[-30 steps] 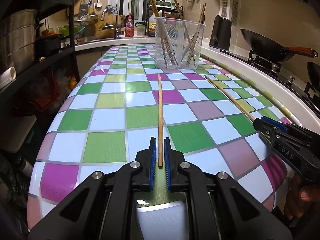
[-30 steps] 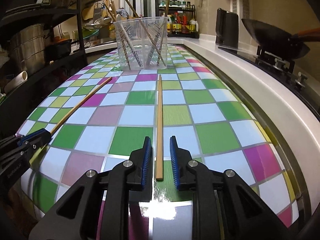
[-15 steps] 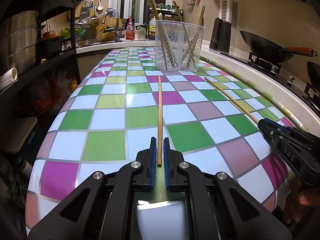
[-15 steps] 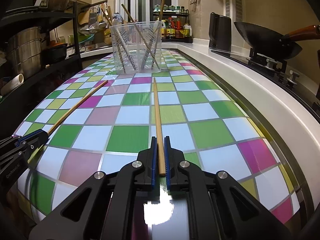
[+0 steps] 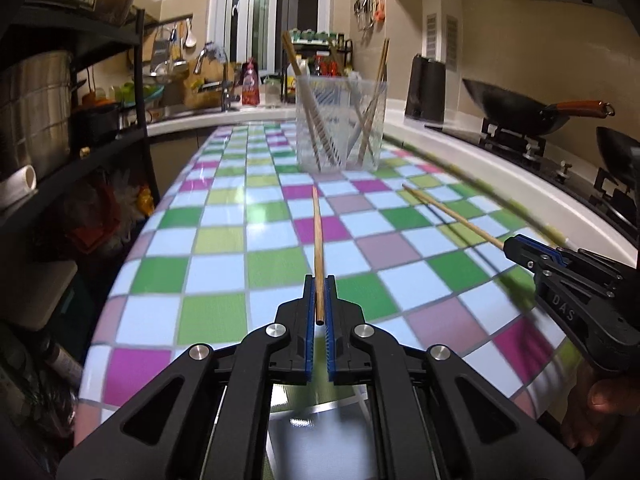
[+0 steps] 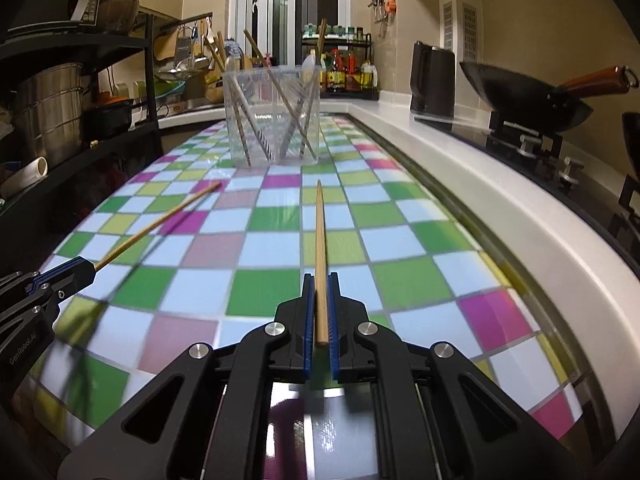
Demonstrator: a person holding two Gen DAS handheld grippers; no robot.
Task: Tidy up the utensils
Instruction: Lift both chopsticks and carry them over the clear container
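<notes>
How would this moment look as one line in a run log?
left claw: shut on chopstick | right claw: shut on second chopstick | clear cup: ahead, holding chopsticks

From my left wrist camera I can read "DAS" in pale letters on the black body of the right gripper (image 5: 510, 245), at the right edge of the frame, about two thirds of the way down. From my right wrist camera I can read "GenRobot.AI", printed slantwise on the black body of the left gripper (image 6: 86, 266), at the lower left edge of the frame. The sauce bottles (image 6: 346, 74) on the rack at upper centre carry coloured labels, but they are too small for me to read. I can make out no other text.
</notes>
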